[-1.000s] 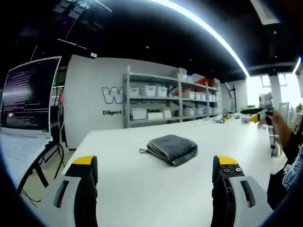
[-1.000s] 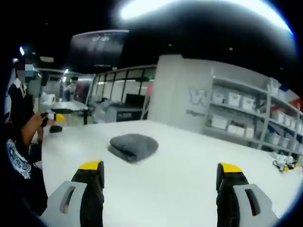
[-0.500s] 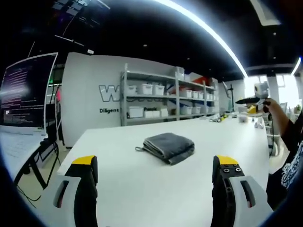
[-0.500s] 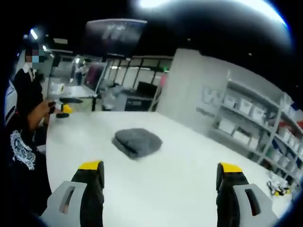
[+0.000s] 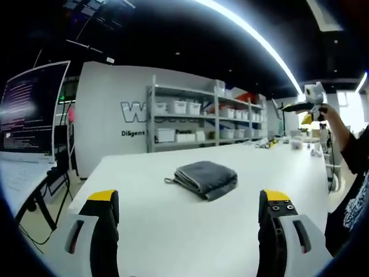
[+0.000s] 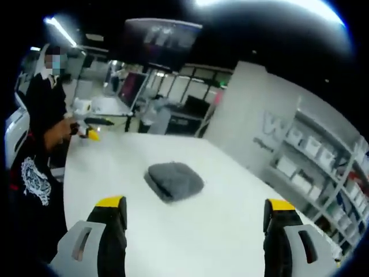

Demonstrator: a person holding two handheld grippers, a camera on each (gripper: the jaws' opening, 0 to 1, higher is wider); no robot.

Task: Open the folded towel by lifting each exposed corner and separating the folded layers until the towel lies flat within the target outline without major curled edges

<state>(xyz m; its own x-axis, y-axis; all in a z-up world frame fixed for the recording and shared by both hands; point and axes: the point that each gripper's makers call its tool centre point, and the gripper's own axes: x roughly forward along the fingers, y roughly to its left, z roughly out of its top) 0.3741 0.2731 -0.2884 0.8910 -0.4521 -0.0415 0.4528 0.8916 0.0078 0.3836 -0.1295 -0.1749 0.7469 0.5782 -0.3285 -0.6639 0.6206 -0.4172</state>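
**Towel still folded, both grippers released and off the bench**

Left gripper (image 5: 190, 199): jaws spread wide, nothing between them, hanging above the near part of the white bench (image 5: 173, 231). No contact with anything.

Right gripper (image 6: 195, 208): same state, jaws wide apart, empty, above the near bench surface in the right gripper view.

Grey towel (image 5: 203, 179): folded into a compact thick stack, lying flat on the bench, roughly mid-bench, well apart from both grippers. In the left gripper view it sits between the two jaw lines, slightly right of centre, folded edges stacked on its near-left side, with a small tab or loop sticking out at its left corner. In the right gripper view the towel (image 6: 174, 180) lies left of centre, layered edge facing near-left. No layers lifted, no corner raised. I can't make out any target outline on the bench.

Surroundings: metal shelving (image 5: 202, 124) with white bins against a grey wall with lettering, beyond the far side of the bench. Monitor (image 5: 29, 109) with text on the left. A person in a dark printed top (image 6: 31, 179) stands at the left of the bench in the right gripper view, holding a gripper-like tool with yellow on it.
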